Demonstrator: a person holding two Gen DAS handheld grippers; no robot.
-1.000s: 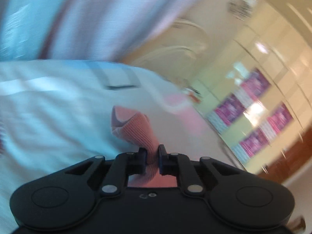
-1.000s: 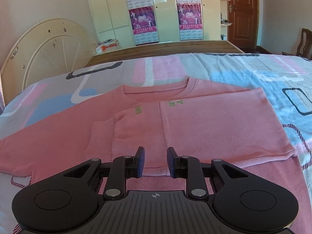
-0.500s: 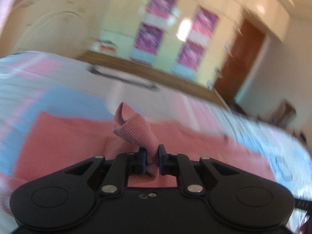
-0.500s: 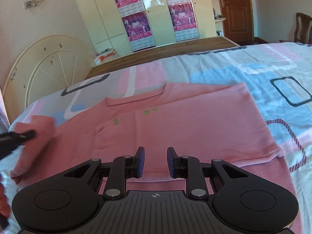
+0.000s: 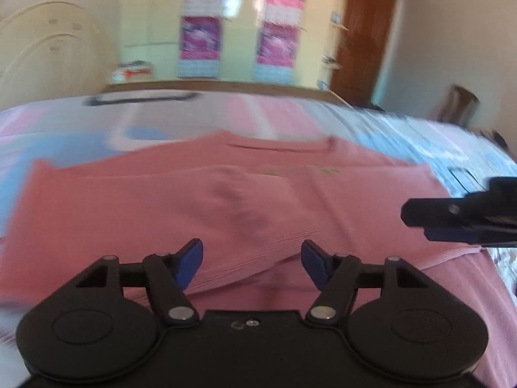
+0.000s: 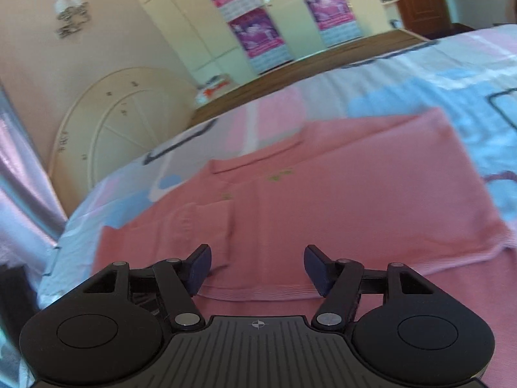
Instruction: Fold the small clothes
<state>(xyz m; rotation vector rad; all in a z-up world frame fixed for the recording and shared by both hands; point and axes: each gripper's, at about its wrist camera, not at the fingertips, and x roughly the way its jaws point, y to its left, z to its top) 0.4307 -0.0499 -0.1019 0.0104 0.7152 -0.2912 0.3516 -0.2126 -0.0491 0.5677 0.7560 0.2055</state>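
Left gripper (image 5: 251,265) opening, jaws just parting, letting go sleeve (image 5: 239,200) now lying folded across pink sweater (image 6: 339,213) on bed (image 6: 436,97). Right gripper (image 6: 257,270) also opening, empty, hovering over hem. Sleeve fold appearing finished; body fold likely coming next.

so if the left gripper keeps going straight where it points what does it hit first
Most likely the pink sweater lying on the bed: the left gripper tilts down at the folded sleeve just ahead, jaws open and empty. Depth is blurred, so the exact spot is uncertain.
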